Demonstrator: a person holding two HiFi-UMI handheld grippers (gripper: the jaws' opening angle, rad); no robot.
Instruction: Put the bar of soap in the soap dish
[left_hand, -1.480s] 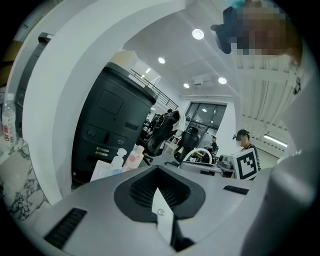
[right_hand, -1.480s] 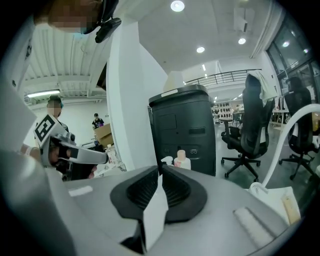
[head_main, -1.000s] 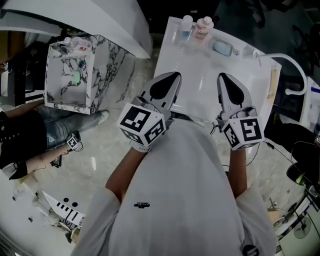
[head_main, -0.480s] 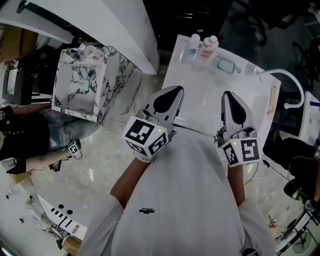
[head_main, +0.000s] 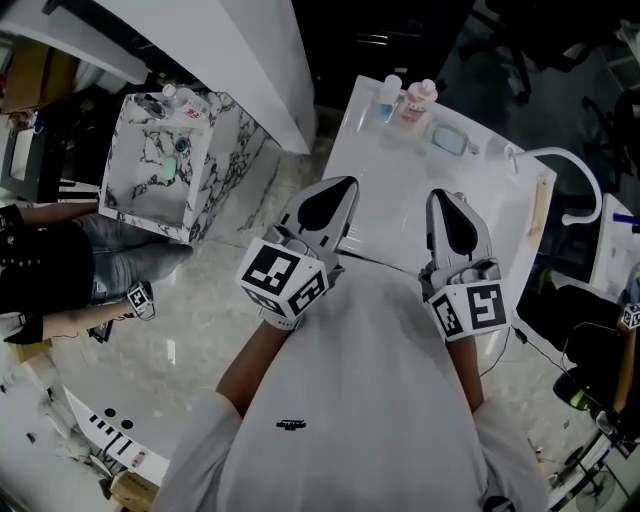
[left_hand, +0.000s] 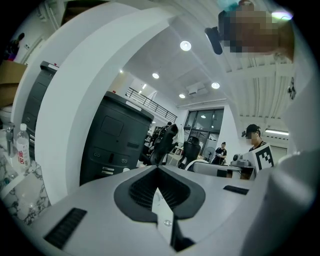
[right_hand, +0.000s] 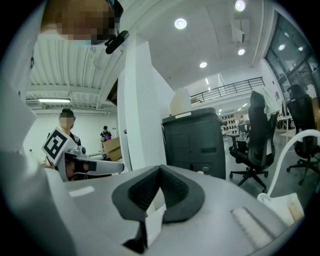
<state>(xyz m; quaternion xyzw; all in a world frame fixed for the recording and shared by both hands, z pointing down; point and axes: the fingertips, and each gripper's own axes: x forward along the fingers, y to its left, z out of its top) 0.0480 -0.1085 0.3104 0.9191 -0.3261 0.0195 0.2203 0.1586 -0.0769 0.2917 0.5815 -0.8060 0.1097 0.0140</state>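
On the white table (head_main: 400, 195), at its far side, lies a pale blue rounded oblong (head_main: 450, 140); I cannot tell whether it is the soap, the dish, or both. My left gripper (head_main: 345, 185) and right gripper (head_main: 440, 197) hover side by side over the table's near part, well short of that oblong. Both point forward, almost level. The left gripper view has its jaw tips (left_hand: 157, 170) meeting with nothing between them. My right gripper's tips (right_hand: 160, 168) are likewise together and empty. Neither gripper view takes in the table top.
Two small bottles (head_main: 392, 92) (head_main: 420, 98) stand at the table's far edge. A white curved pipe (head_main: 580, 170) and a wooden strip (head_main: 541, 210) are at the right. A marble-patterned box (head_main: 150, 175) stands left, with a seated person (head_main: 45, 270) beyond it. Office chairs (right_hand: 260, 135) stand behind.
Both grippers have risen a little and stayed shut. The right one has drifted slightly left in the head view. Nothing was picked up or let go.
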